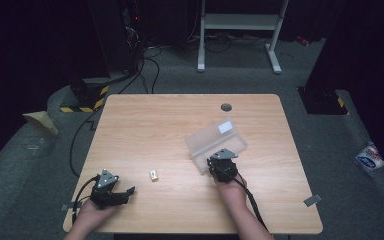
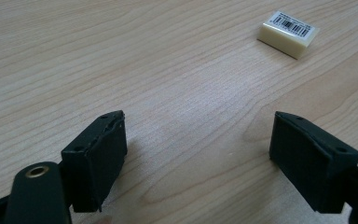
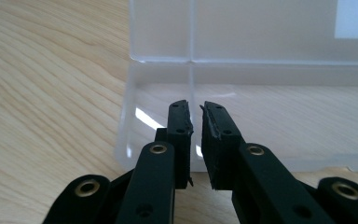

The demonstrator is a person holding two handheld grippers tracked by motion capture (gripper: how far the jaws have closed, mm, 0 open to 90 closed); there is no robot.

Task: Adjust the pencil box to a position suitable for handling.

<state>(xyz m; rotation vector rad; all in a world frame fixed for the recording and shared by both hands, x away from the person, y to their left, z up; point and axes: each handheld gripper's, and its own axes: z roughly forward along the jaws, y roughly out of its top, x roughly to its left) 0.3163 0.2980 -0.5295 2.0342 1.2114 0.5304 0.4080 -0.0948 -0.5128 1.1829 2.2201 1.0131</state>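
Black jaws of the right gripper [image 3: 195, 140] fill the bottom of the right gripper view, drawn almost together with a thin slit between them and nothing pinched there; their tips sit over the near front rim of the clear plastic box [image 3: 279, 98], whose lid stands open behind, a white label at the upper right of that frame. From above, the same box [image 1: 215, 142] lies right of centre on the table [image 1: 145, 120], the right gripper [image 1: 219, 161] at its lower edge. At the lower left of the high view the left gripper [image 1: 125, 194] rests low over the wood, its jaws spread wide and bare; ahead of it, in the upper right of the left gripper view, lies the small cream eraser [image 2: 287, 33] with a barcode sticker on top, and it shows at the lower middle of the high view [image 1: 153, 175], well apart from the box.

I judge the box light, thin-walled and springy, slick enough to skate on the wood if pushed; a wall or rim edge offers the best hold. The eraser looks light, firm and grippy; its long sides suit the pads.

Pale wood-grain tabletop, smooth, with a grey cable port [image 1: 226, 107] near the far edge; grey carpet around, a white frame stand [image 1: 240, 30] at the top, hazard-striped tape [image 1: 87, 100] at the upper left, the room beyond dark.
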